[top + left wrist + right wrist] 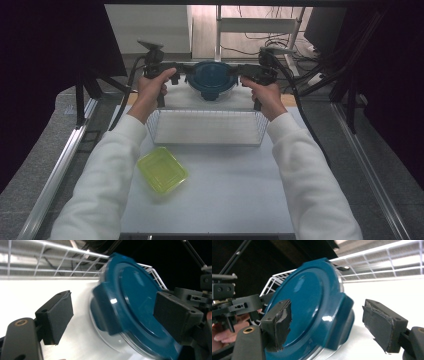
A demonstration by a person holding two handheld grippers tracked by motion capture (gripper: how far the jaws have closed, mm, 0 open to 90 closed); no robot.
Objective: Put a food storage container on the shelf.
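The tub (212, 79), a round clear one with a blue lid, sat at the 12 o'clock end of the table (225, 190), just beyond the wire basket's (207, 129) far rim. The left gripper (176, 76) came at it from 9 o'clock, the right gripper (242, 74) from 3 o'clock. In the left gripper view the jaws stood wide: the lid's side latch (106, 312) lay between the pads (58, 315), and neither pad pressed on it. In the right gripper view the jaws also stood wide, with the opposite latch (340, 322) in the gap, clear of the worn pads (282, 322). A green tub (162, 170) lay at 7 o'clock on the table, well apart from the basket's near wall.
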